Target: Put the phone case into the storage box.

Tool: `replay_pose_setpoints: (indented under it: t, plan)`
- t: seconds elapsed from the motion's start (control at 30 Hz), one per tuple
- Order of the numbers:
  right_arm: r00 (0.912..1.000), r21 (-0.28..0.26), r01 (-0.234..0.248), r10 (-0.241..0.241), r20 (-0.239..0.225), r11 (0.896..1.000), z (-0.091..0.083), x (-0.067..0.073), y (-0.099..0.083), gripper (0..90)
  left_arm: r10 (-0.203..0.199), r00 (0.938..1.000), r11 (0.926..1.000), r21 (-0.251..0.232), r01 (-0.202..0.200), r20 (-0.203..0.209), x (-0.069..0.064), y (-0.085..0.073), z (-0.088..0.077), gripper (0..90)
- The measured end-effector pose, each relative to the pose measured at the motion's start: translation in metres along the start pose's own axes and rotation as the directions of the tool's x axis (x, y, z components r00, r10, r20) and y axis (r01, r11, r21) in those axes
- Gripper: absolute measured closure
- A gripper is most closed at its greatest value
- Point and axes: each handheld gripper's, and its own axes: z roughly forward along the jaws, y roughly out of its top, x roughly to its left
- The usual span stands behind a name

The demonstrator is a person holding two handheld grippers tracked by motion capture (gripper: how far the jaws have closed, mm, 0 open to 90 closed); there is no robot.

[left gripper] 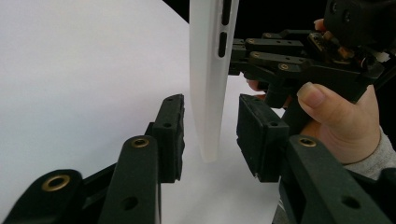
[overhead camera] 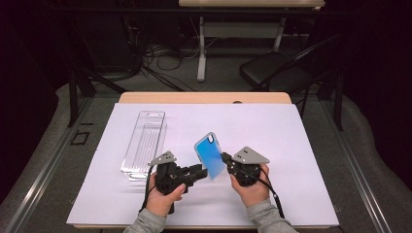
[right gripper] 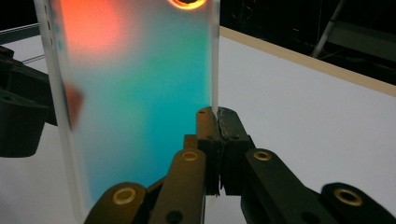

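A blue translucent phone case [overhead camera: 210,154] stands tilted above the white sheet, near the table's front. My right gripper [overhead camera: 224,158] is shut on the case's right edge; in the right gripper view its jaws [right gripper: 217,114] pinch the thin rim of the case [right gripper: 135,93]. My left gripper [overhead camera: 200,170] reaches in from the left at the case's lower corner. In the left gripper view the case's white edge [left gripper: 208,70] hangs between the two pads [left gripper: 170,135], with a gap on each side, so the left gripper [left gripper: 210,135] is open around it. The right gripper [left gripper: 280,60] and its hand show behind.
A clear plastic box [overhead camera: 145,141] lies lengthwise on the white sheet [overhead camera: 272,126], left of the grippers. Beyond the table's far edge stand a black folding chair [overhead camera: 277,70], cables and a desk leg on the floor.
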Motion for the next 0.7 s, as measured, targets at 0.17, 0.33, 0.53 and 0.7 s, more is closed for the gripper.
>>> replay_pose_setpoints:
  t: [0.17, 0.33, 0.53, 0.7]
  plan:
    - [1.0, -0.003, 0.0, 0.0, -0.001, 1.0, -0.0003, 0.001, 0.0001, 89.2, -0.021, 0.9997, 0.9997, 0.014, 0.021, 0.009, 0.0002, -0.0004, 0.0014, 66.0]
    - [1.0, -0.004, 0.005, -0.005, -0.008, 1.0, -0.0002, 0.0021, 0.0002, 89.1, -0.041, 0.9991, 0.9989, 0.022, 0.041, 0.006, 0.0009, -0.0008, 0.002, 68.7]
    - [0.9999, -0.004, 0.006, -0.006, -0.01, 1.0, -0.0001, 0.0026, 0.0, 89.1, -0.045, 0.999, 0.9987, 0.023, 0.045, 0.001, 0.0006, -0.0007, 0.0012, 72.3]
    - [0.9999, -0.003, 0.01, -0.01, -0.01, 1.0, -0.0004, 0.0029, 0.0001, 89.1, -0.064, 0.998, 0.9978, 0.02, 0.064, 0.006, -0.0002, -0.0004, 0.0004, 74.3]
